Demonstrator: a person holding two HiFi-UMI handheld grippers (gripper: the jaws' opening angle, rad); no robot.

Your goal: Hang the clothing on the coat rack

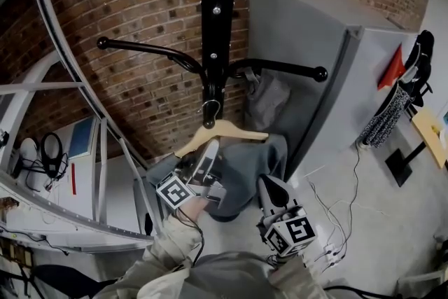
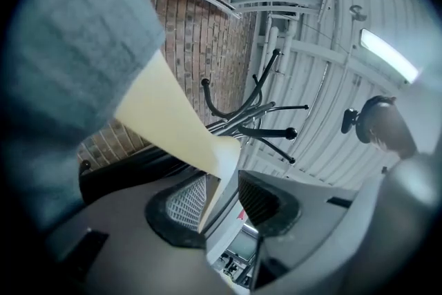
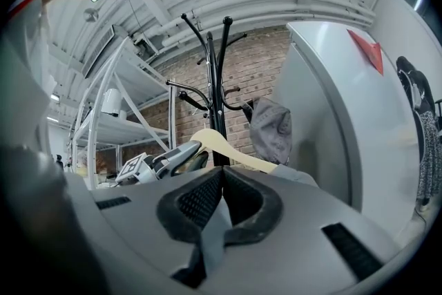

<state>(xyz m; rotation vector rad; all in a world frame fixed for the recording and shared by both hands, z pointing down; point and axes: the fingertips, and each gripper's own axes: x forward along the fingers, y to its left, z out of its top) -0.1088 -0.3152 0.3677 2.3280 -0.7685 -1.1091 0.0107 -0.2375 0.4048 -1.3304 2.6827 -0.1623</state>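
A black coat rack (image 1: pixel 215 24) stands in front of a brick wall. A pale wooden hanger (image 1: pixel 220 131) hangs by its hook (image 1: pixel 210 108) on the rack's pole. It carries a grey garment (image 1: pixel 252 164) that drapes down to the right. My left gripper (image 1: pixel 203 157) is at the hanger's left arm. In the left gripper view that arm (image 2: pixel 173 128) runs between the jaws of the left gripper (image 2: pixel 222 183), which stand open with a gap at the right pad. My right gripper (image 3: pixel 222 176) is shut on a fold of the grey garment (image 3: pixel 214 231), low on the cloth (image 1: pixel 269 192).
A second grey cloth (image 1: pixel 266 98) hangs from a right-hand peg of the rack. A tall grey cabinet (image 1: pixel 329 66) stands close on the right. White metal shelving (image 1: pixel 70 150) is on the left. Cables (image 1: pixel 329 220) lie on the floor, and dark clothing (image 1: pixel 399 101) hangs at far right.
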